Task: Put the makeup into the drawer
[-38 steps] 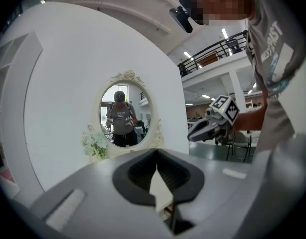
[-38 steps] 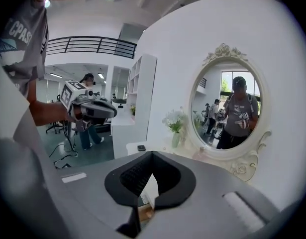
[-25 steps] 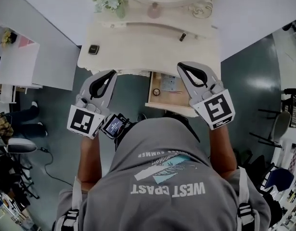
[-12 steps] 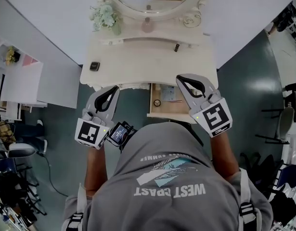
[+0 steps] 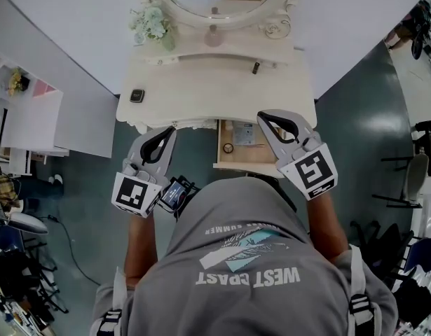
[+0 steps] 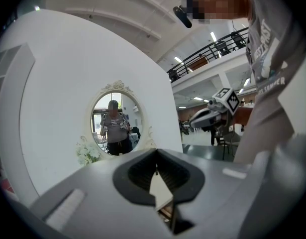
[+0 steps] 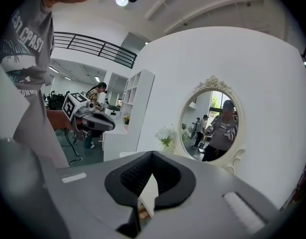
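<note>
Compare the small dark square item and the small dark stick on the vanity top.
The square item is flat and squarish; the stick is slim and elongated. The square item lies near the front left corner of the vanity top; the stick lies further back, on the right. Both are small, dark and outside the open drawer.
</note>
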Available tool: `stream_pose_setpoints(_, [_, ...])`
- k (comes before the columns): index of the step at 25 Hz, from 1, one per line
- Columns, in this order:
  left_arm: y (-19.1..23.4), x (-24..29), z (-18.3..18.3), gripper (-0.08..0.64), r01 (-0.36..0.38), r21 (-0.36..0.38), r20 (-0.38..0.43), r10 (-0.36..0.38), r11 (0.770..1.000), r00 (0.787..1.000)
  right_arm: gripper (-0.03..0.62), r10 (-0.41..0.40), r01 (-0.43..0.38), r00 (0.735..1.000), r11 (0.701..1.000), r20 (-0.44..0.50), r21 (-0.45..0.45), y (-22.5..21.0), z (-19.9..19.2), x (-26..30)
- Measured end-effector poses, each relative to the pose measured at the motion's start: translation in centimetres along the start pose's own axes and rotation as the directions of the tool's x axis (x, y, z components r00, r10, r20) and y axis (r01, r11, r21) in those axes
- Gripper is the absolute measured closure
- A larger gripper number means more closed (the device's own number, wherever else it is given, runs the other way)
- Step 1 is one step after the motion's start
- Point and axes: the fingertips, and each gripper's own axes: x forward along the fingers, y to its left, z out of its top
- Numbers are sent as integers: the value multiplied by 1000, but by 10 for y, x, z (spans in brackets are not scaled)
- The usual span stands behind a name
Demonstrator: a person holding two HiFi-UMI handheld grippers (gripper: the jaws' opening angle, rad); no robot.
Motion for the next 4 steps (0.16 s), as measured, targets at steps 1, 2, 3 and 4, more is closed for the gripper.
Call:
stream_pose_setpoints(1, [-1,0,-1,558,0,-1,-2,0,1000,1000,592,1,-1,1000,1000,0,0,0,0,0])
stream_pose_setpoints(2, [-1,-1,-1,558,0,-2,-3,0,1000,1000,592,2,-2,1000,1000,0,0,1,0,0])
stream_pose_setpoints(3, [-1,-1,-2,558,-1,-3,-5,1,1000,1000,592,3,-3,1000,1000,-1,0,1,-1,0])
stream_pose_setpoints(4, [-1,-2,-2,558,-1,-3,-7,1,1000,1000,592,3,-3,1000,1000,-1,0,2,-1,0])
